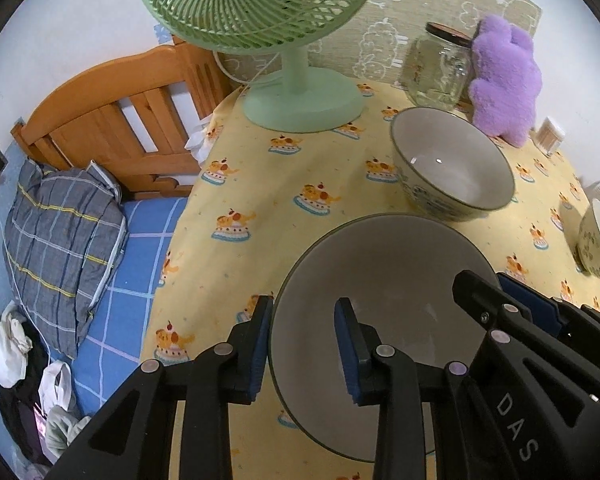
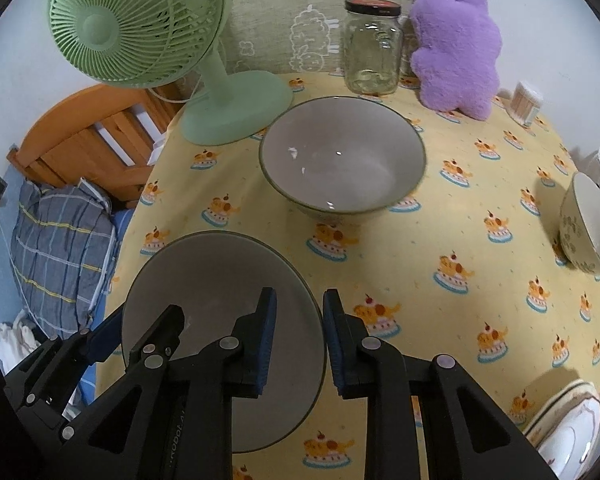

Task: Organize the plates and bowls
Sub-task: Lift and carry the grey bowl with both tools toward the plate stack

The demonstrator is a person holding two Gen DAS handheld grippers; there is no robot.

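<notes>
Two black two-finger grippers with blue pads grip the same grey shallow ceramic bowl [image 1: 380, 292], which sits at the near edge of the yellow tablecloth printed with little cakes [image 2: 440, 240]. The left gripper [image 1: 306, 344] pinches the bowl's left rim, one pad outside the wall and one inside; the right gripper [image 2: 298, 344] pinches the right rim the same way, its left pad inside and its right pad outside, so both are clamped on the rim rather than spread. Just beyond this bowl, toward the back of the table, stands a second grey bowl with a dark green rim and a patterned outside [image 2: 342, 156], upright and apart from the held one. Behind that second bowl and to its left is a pale green desk fan on a round base [image 2: 140, 20]; behind it to the right stand a clear glass jar with a dark lid [image 2: 372, 48] and a fluffy purple plush toy [image 2: 456, 44], the toy just beside the jar. A small clear box of wooden sticks [image 2: 526, 102] sits right of the toy. Well to the right of the second bowl, a cream bowl with green leaf print [image 2: 584, 232] stands near the table's edge, and a cream plate with a brown-lined rim [image 2: 564, 432] shows at the lower right. Left of the table lie a wooden bed headboard [image 1: 112, 112] and a grey checked pillow [image 1: 60, 240].
</notes>
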